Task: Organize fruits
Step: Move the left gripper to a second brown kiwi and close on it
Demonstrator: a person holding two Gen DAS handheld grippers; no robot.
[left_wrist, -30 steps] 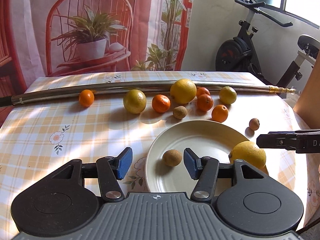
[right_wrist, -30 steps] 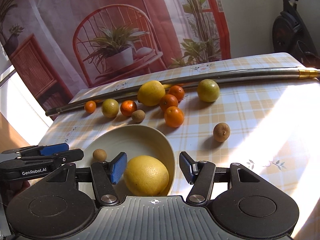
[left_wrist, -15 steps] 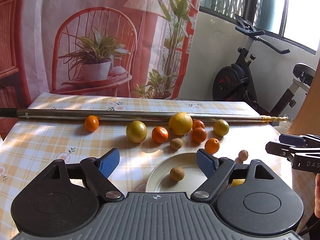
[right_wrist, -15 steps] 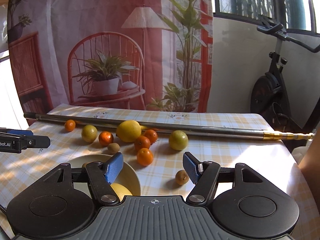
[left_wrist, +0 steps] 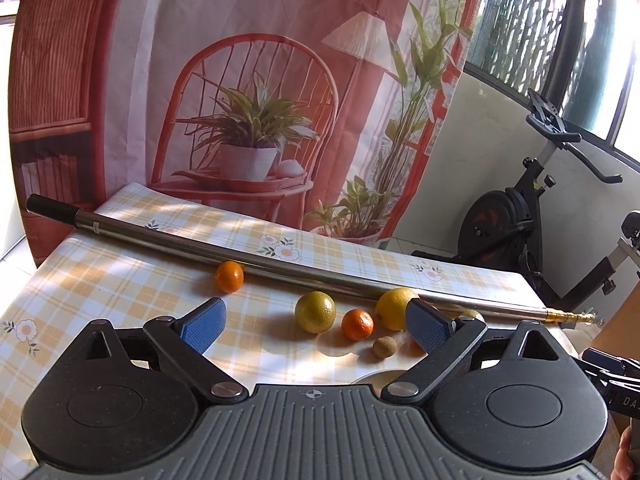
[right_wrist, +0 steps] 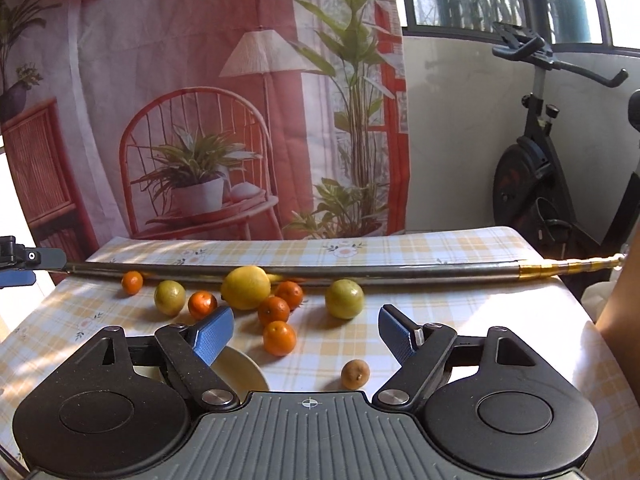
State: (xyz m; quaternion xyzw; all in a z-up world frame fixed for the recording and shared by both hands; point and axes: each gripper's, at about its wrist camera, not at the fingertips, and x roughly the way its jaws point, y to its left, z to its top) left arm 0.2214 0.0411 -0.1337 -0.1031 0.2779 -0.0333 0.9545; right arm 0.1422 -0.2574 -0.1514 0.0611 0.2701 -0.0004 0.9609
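Observation:
Loose fruit lies along a checked tablecloth: a big yellow lemon, a green-yellow citrus, several small oranges such as the nearest orange, and a small brown fruit. In the left wrist view I see a lime-coloured citrus, an orange, a lone orange and a brown fruit. The cream plate shows only its rim below the fingers. My left gripper and right gripper both hang open and empty, raised above the table's near side.
A long metal pole lies across the table behind the fruit. An exercise bike stands at the right, beyond the table edge. A printed curtain hangs behind. A person's arm shows at the right edge.
Both grippers have lifted and drawn back from the plate, and their jaws have spread wider. The plate, holding the lemon and a brown fruit, has dropped almost out of sight.

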